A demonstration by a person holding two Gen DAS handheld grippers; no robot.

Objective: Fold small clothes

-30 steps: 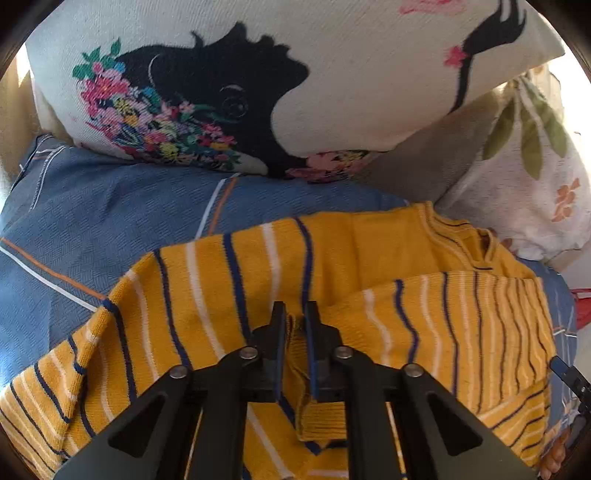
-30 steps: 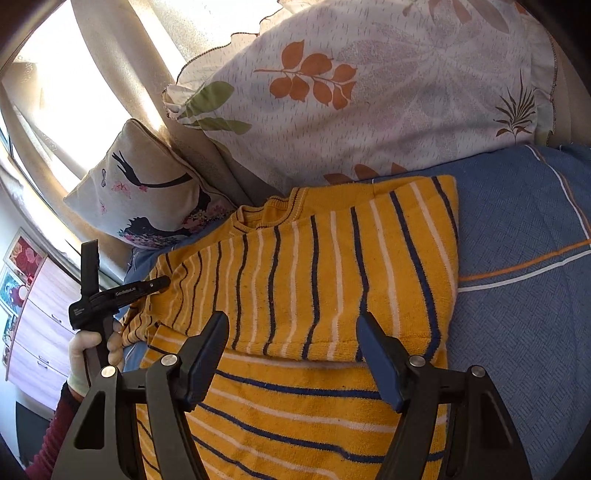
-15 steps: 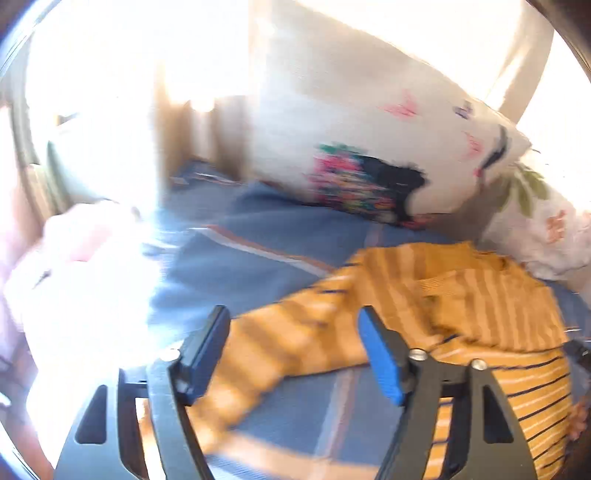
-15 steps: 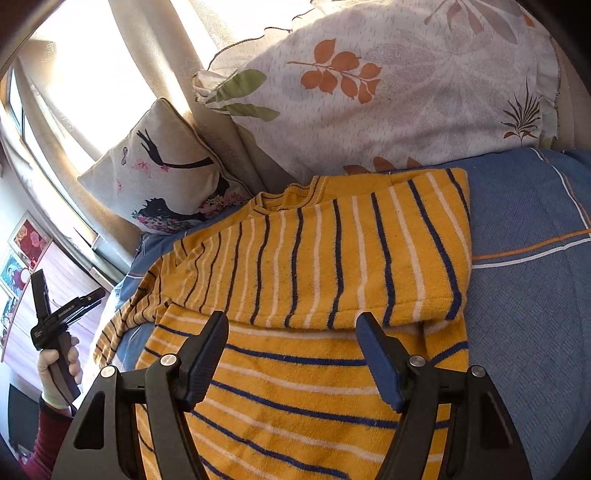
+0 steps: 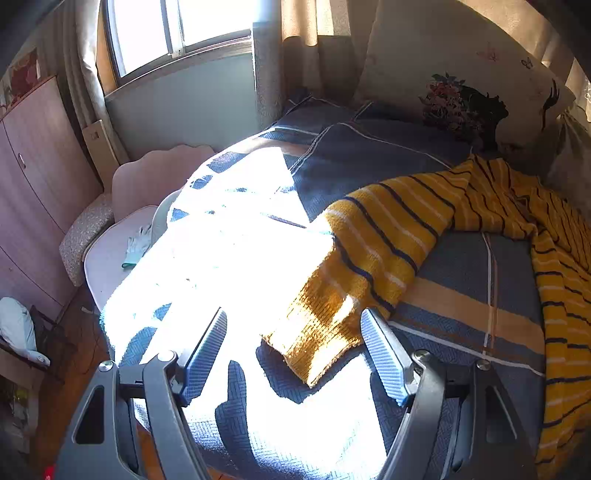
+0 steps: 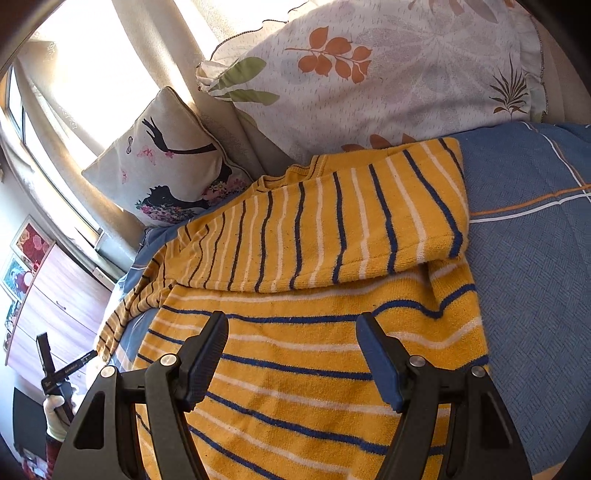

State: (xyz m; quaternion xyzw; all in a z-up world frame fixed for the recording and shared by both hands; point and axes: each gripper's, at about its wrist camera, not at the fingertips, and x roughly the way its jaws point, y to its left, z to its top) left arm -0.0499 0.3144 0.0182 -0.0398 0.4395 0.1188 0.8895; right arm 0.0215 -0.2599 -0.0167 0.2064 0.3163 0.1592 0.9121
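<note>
Left wrist view: a second ago the left gripper [image 5: 295,354] was pinched shut on the yellow knit close up; now its jaws stand wide and empty, drawn back toward the bed's edge; one sleeve [image 5: 354,273] of the striped sweater [image 5: 495,199] lies stretched out on the blue bedspread [image 5: 369,166], its cuff resting between the two blue pads but touching neither; harsh sun washes out the cloth to the left; window [image 5: 177,29], wardrobe [image 5: 33,177] and bird cushion [image 5: 469,74] have come into sight.

Right wrist view: right gripper [image 6: 291,354] hangs low over the sweater's [image 6: 314,332] body, jaws wide as before, gripping nothing; the garment fills more of the frame than a second ago; its right side lies folded across the chest, collar toward the leaf pillow [image 6: 388,74]; far left, a gloved hand [image 6: 55,410] holds the other tool lower and further out than earlier.
</note>
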